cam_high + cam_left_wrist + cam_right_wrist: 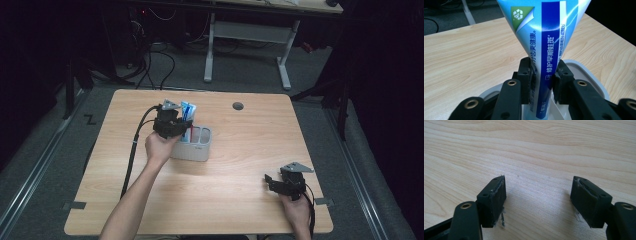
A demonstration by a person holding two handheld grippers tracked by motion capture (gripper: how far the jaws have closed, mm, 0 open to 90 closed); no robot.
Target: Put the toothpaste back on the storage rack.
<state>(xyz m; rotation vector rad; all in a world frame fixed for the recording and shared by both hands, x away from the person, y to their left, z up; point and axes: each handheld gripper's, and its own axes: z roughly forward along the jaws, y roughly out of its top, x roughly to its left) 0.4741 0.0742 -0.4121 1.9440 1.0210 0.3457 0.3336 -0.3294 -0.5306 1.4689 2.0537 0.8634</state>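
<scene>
Softly squashy and light, the toothpaste tube [541, 45] is pinched at its narrow middle by the left tool [541, 80], over the holder [197, 147], center-left. The right tool [539, 200] is held wide, empty.

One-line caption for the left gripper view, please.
Left gripper clamps a blue toothpaste tube above a white holder.

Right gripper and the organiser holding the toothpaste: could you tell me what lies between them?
Only bare table lies between the right gripper and organiser, in the high view.
</scene>
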